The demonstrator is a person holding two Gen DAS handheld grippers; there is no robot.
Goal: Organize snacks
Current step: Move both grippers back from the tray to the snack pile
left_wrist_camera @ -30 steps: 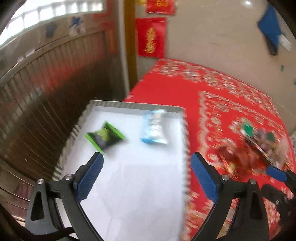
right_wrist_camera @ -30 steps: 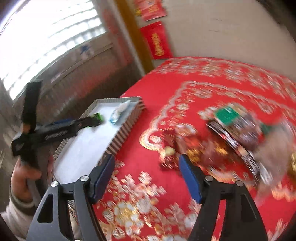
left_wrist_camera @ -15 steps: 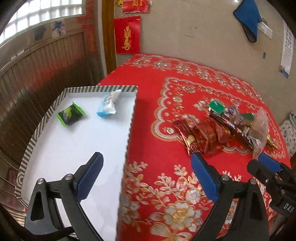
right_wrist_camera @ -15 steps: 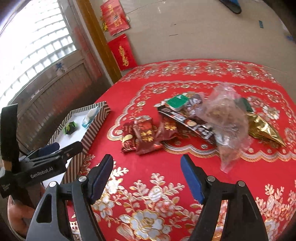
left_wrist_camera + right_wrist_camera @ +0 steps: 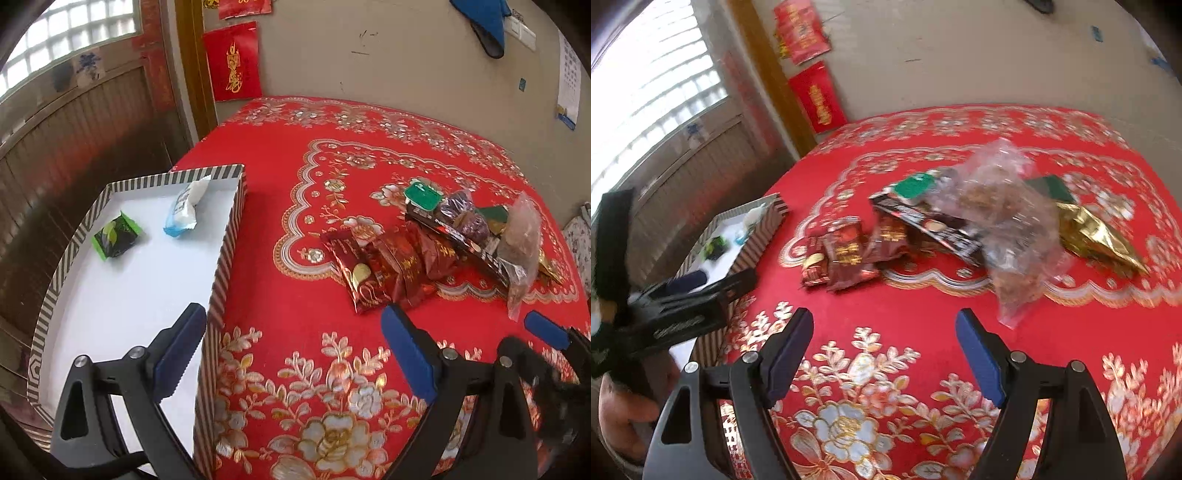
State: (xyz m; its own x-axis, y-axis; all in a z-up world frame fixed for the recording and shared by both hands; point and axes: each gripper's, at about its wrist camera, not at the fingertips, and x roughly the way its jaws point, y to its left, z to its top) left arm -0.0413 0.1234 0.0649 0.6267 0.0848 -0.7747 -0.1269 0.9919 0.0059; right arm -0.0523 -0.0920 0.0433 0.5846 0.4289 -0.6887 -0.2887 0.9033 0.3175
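A striped-rim white tray (image 5: 225,236) sits at the table's left edge and holds a green snack packet (image 5: 116,236) and a blue-white packet (image 5: 183,212). A pile of snacks lies on the red cloth: dark red packets (image 5: 388,266), a black bar (image 5: 461,236), a green-lidded cup (image 5: 423,194), a clear bag (image 5: 1008,229) and a gold packet (image 5: 1097,236). My left gripper (image 5: 291,354) is open and empty over the tray's right rim. My right gripper (image 5: 884,350) is open and empty, short of the pile.
The red patterned tablecloth (image 5: 332,158) covers a round table against a beige wall. A wooden panelled wall and window stand to the left. The left gripper and hand show in the right wrist view (image 5: 672,306).
Both grippers have swung right, from over the tray towards the snack pile, and stayed open. The snacks have not moved.
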